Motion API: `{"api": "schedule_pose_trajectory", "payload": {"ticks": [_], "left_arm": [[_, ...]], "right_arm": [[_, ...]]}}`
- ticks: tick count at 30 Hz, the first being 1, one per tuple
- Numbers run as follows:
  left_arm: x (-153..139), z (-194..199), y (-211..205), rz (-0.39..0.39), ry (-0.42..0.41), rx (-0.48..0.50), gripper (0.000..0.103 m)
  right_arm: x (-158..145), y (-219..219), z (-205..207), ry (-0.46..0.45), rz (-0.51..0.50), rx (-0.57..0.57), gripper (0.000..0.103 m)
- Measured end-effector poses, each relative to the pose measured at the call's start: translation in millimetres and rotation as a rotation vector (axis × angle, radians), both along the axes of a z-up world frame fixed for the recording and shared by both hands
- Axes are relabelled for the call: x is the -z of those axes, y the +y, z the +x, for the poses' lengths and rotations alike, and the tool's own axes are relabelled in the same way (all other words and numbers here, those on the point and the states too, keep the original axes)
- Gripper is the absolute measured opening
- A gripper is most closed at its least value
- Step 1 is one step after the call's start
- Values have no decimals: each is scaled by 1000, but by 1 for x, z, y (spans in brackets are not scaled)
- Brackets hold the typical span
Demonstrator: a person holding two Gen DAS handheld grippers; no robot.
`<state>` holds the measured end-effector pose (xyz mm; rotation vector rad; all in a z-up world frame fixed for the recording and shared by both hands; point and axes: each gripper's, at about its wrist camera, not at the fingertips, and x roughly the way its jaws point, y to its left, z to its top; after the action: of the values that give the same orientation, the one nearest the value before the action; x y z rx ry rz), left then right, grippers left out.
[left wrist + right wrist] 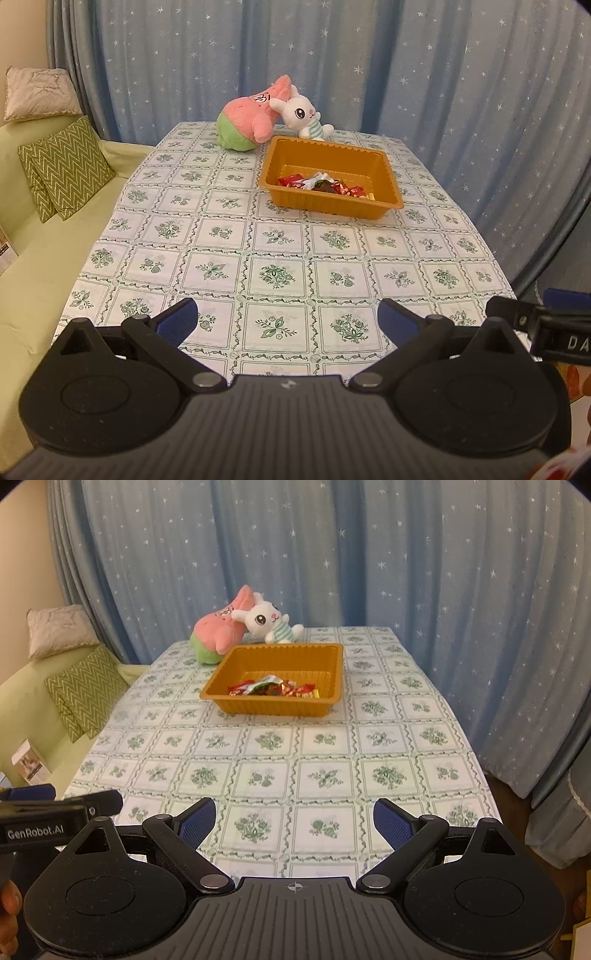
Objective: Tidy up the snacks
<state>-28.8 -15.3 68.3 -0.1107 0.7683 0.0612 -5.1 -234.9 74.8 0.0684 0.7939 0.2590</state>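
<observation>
Orange tray (334,672) holds the snacks (273,689), its long side facing both wide-open, empty grippers: right gripper (294,821), left gripper (287,318), roughly equally far

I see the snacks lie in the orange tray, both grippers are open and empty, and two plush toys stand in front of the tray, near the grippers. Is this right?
One point is wrong. The pink plush star and white plush rabbit lie behind the orange tray, at the table's far end, as the right wrist view shows. The snacks are in the tray; left gripper and right gripper are open and empty.
</observation>
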Motion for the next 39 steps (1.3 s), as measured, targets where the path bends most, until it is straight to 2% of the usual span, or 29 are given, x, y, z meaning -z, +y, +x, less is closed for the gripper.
{"api": "schedule_pose_trajectory", "payload": {"ticks": [39], "left_arm": [[-4,1,-1,-10,-9,10,103]], "right_arm": [[-2,-1,2,-5,7,3,92]]}}
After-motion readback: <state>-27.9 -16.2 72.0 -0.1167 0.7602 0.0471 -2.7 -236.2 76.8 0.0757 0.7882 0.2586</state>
